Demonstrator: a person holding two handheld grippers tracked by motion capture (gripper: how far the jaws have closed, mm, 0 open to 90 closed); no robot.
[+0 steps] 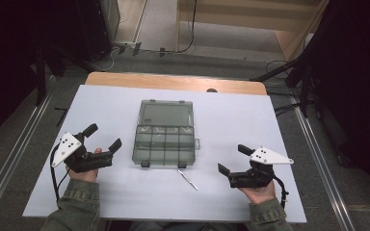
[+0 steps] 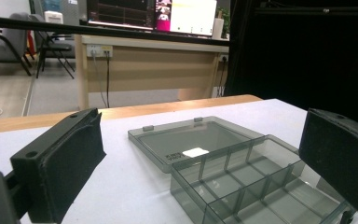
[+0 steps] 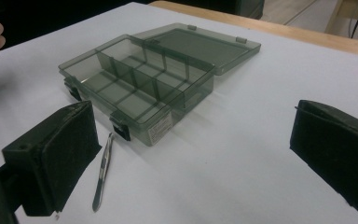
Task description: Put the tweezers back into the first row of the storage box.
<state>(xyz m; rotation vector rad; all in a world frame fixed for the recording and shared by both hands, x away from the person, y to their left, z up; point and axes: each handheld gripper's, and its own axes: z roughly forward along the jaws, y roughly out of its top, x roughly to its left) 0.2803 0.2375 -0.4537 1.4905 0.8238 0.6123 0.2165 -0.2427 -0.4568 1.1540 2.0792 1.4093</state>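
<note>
A smoky transparent organiser box (image 1: 165, 144) lies open in the middle of the white table, its lid (image 1: 166, 113) folded flat toward the far side. Its several compartments (image 3: 135, 79) look empty. A slim metal tool, like tweezers (image 1: 188, 179), lies on the table just in front of the box's right latch, also in the right gripper view (image 3: 102, 171). My left gripper (image 1: 103, 137) rests open left of the box, nothing between its jaws. My right gripper (image 1: 232, 160) stands open to the right of the box and tweezers, holding nothing.
The white board (image 1: 279, 144) covers a wooden table whose far edge (image 1: 173, 81) shows. Black stands and cables surround the table on the floor. A wooden desk (image 2: 154, 65) with monitors stands beyond, seen in the left gripper view.
</note>
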